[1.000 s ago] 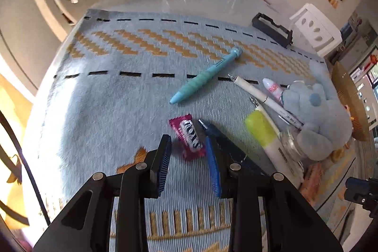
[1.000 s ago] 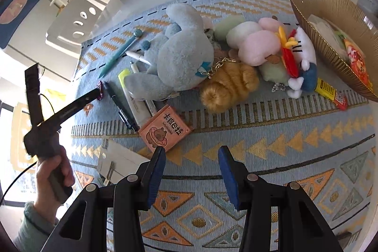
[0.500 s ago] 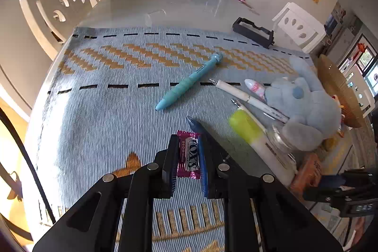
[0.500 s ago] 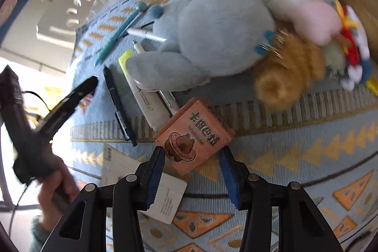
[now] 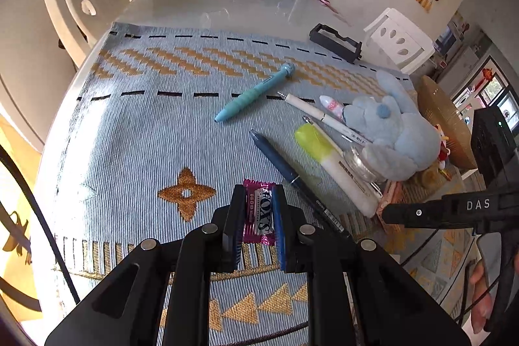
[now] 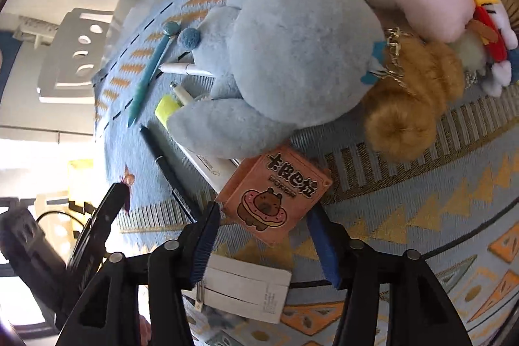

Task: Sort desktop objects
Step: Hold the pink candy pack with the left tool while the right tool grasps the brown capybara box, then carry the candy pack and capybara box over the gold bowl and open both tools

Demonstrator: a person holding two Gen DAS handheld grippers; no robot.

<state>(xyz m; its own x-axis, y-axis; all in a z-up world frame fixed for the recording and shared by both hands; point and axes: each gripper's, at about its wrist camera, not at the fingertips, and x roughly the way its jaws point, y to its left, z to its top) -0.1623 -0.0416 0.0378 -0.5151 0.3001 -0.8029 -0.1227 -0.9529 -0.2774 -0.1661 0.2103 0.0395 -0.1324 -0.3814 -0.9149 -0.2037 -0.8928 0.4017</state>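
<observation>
While the left gripper (image 5: 258,218) pinched a pink foil-wrapped candy (image 5: 259,211) at lower centre for sorting, the right gripper (image 6: 262,235), jaws just widening, straddled an orange card box (image 6: 274,192) unclamped.

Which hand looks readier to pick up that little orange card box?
The right. The right gripper hangs open straddling the orange card box; its jaws have just been opening. The left gripper is shut on the pink candy.
</observation>
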